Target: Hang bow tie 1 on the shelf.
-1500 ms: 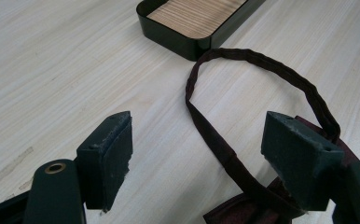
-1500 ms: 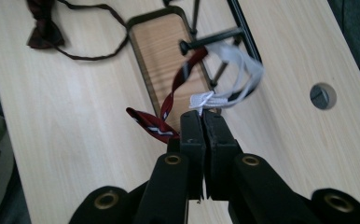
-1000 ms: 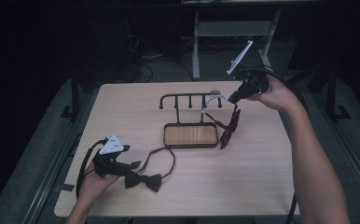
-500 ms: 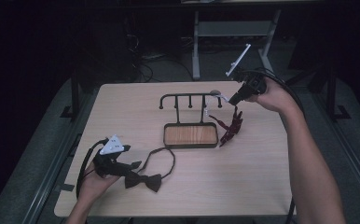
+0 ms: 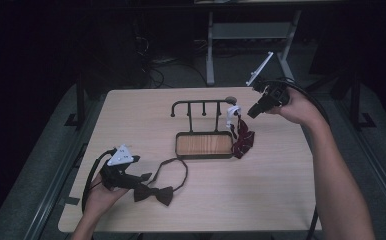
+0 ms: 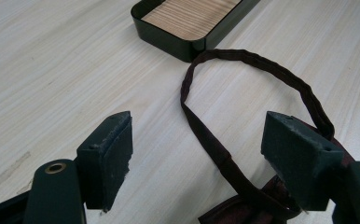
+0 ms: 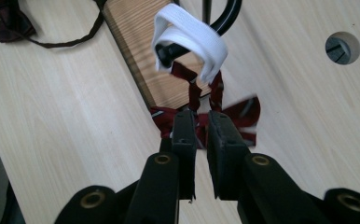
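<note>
From the high view, a black rack [image 5: 201,107] with a wood-lined tray [image 5: 204,145] stands mid-worktop [image 5: 261,190]; a red striped bow tie [image 5: 243,140] hangs by its white band [image 5: 232,113] from the rack's right end, with the right tongs [image 5: 253,111] just beside it. The left tongs [image 5: 143,176] lie well in front of the rack, touching a dark bow tie [image 5: 153,193]. In the left gripper view, the left tongs [image 6: 197,154] gape wide over the dark tie's strap [image 6: 243,74], gripping nothing. In the right gripper view, the right tongs [image 7: 201,135] are nearly closed, a thin gap between them; whether they pinch the red tie [image 7: 243,114] below the rack I cannot tell.
</note>
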Demonstrator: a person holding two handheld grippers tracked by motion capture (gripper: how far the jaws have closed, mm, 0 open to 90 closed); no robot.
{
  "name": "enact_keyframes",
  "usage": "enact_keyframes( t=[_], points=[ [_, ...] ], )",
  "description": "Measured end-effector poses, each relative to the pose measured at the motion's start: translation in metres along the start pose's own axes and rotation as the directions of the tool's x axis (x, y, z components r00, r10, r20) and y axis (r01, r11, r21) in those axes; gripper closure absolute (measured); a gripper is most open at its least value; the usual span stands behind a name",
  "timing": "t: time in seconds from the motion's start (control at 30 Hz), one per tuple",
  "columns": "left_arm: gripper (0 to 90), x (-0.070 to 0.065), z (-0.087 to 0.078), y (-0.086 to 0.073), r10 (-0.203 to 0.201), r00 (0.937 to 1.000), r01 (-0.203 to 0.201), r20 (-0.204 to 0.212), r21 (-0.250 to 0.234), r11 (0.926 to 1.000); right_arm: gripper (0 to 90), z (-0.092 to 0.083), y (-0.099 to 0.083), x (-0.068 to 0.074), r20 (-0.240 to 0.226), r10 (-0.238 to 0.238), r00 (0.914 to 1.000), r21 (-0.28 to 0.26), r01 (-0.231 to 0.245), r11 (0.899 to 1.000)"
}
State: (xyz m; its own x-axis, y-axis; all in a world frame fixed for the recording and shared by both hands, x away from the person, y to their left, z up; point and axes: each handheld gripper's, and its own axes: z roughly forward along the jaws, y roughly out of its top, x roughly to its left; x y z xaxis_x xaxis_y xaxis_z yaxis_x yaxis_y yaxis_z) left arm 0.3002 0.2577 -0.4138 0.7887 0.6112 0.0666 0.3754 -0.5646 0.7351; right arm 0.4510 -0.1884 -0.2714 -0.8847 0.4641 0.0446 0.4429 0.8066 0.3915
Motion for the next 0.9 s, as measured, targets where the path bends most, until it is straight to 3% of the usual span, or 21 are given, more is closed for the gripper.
enact_keyframes(
  t=[0.9],
  points=[
    [24.9,0.001,0.004,-0.001,-0.005,1.0,0.005,0.005,0.011,0.9999,66.9,0.015,-0.046,0.032,-0.051,-0.072,0.9961,-0.049,0.069,0.996]
  ],
)
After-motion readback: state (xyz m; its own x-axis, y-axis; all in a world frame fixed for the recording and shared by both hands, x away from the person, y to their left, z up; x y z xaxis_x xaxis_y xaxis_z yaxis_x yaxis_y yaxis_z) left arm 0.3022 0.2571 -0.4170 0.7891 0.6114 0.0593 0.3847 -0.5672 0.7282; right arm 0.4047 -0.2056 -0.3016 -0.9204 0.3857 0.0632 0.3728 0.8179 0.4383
